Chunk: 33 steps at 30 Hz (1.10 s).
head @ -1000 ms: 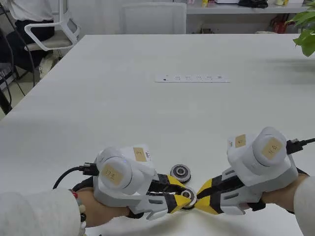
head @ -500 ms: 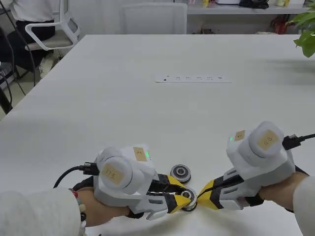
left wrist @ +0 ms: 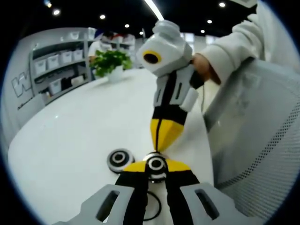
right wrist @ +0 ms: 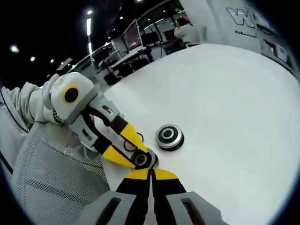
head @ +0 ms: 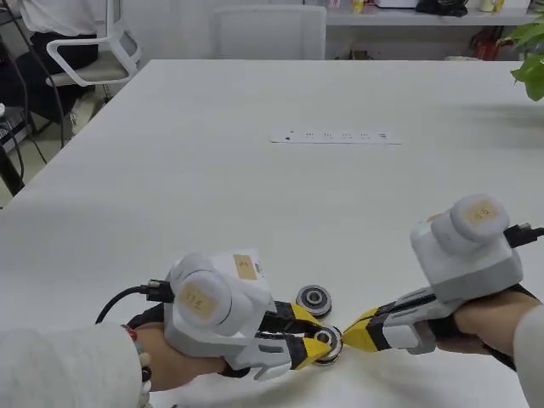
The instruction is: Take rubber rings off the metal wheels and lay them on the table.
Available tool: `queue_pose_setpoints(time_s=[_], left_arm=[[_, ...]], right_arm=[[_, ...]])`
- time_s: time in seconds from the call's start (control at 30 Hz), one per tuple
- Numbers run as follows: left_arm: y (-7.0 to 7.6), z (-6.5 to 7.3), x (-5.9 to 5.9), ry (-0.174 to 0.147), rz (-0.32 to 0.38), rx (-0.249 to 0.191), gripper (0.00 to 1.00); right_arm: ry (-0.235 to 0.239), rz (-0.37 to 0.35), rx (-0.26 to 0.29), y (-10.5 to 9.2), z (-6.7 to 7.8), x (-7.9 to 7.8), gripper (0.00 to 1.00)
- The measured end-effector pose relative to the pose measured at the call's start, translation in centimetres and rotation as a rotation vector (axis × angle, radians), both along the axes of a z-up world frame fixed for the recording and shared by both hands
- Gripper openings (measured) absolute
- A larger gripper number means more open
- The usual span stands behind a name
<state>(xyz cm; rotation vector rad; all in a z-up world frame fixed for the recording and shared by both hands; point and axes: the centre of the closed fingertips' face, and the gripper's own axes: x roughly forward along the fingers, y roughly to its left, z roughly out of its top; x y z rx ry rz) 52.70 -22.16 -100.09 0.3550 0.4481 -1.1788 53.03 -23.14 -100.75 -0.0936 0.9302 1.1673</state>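
My left gripper [head: 325, 343] sits low at the table's near edge, shut on a small metal wheel [head: 329, 340] with a black rubber ring around it. In the left gripper view the wheel [left wrist: 156, 165] sits between the yellow tips. My right gripper [head: 347, 338] comes in from the right, jaws shut, with its tip against the wheel's rim. I cannot tell whether it pinches the ring. In the right gripper view the held wheel [right wrist: 142, 159] lies just beyond my shut right gripper [right wrist: 151, 172]. A second wheel [head: 314, 299] lies flat on the table behind.
A white power strip [head: 336, 137] lies mid-table. White chairs [head: 268, 30] stand at the far end and a plant [head: 531, 59] leans in at the right edge. A thin black loop [left wrist: 153, 210] shows under the left gripper's jaws. A mesh chair [left wrist: 253, 131] stands close behind.
The right gripper's body has tipped up and swung out to the right while its tip stayed at the wheel. The left gripper and both wheels have stayed put.
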Motion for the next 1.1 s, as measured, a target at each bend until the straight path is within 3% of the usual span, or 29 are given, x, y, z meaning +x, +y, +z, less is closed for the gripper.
queue_pose_setpoints(time_s=[0.03, 0.07, 0.1, 0.13, 0.17, 0.2, 0.27, 0.3, 0.37, 0.5, 0.57, 0.87, 1.1], left_arm=[[0.0, 0.0, 0.0, -0.001, 0.001, 0.0, 0.13], [0.0, 0.0, 0.0, 0.0, 0.001, -0.002, 0.13], [0.0, 0.0, 0.0, -0.001, 0.001, -0.003, 0.13], [-0.1, 0.0, 0.0, -0.003, 0.002, -0.003, 0.13], [-0.1, 0.0, 0.0, -0.005, 0.001, -0.002, 0.13], [-0.1, 0.0, 0.0, -0.005, 0.002, -0.002, 0.13], [-0.1, 0.0, 0.0, -0.005, 0.002, -0.003, 0.13], [-0.1, 0.0, 0.0, -0.004, 0.004, -0.004, 0.13], [-0.1, 0.0, 0.0, -0.004, 0.004, -0.005, 0.13], [-0.1, 0.0, 0.0, -0.003, 0.004, -0.005, 0.13], [-0.1, 0.0, 0.0, -0.004, 0.003, -0.004, 0.13], [-0.1, 0.0, 0.0, -0.004, 0.002, -0.006, 0.13], [-0.1, 0.0, 0.0, -0.003, 0.002, -0.008, 0.13]], right_arm=[[0.005, -0.006, 0.008, 0.0, 0.2, 0.0, 0.0], [0.035, -0.035, 0.191, 1.9, 2.7, 0.1, 0.0], [0.112, -0.086, 0.301, 2.9, 4.6, 0.0, 0.0], [0.115, -0.132, 0.331, 3.2, 5.4, 0.6, 0.0], [0.023, -0.106, 0.274, 3.1, 5.4, 1.1, 0.0], [-0.033, -0.064, 0.242, 3.1, 5.4, 1.0, 0.0], [-0.035, -0.066, 0.238, 3.1, 5.1, 0.8, 0.0], [-0.034, -0.058, 0.211, 2.7, 4.5, 0.7, 0.0], [-0.085, -0.03, 0.106, 1.3, 2.6, 1.0, 0.0], [-0.094, 0.009, 0.03, 0.1, 0.9, 0.7, 0.0], [-0.139, 0.047, -0.012, -0.4, 0.4, 0.8, 0.0], [-0.173, 0.129, -0.025, -0.2, 0.1, -0.1, 0.06], [-0.162, 0.176, -0.065, -0.6, -1.0, -0.8, 0.12]])
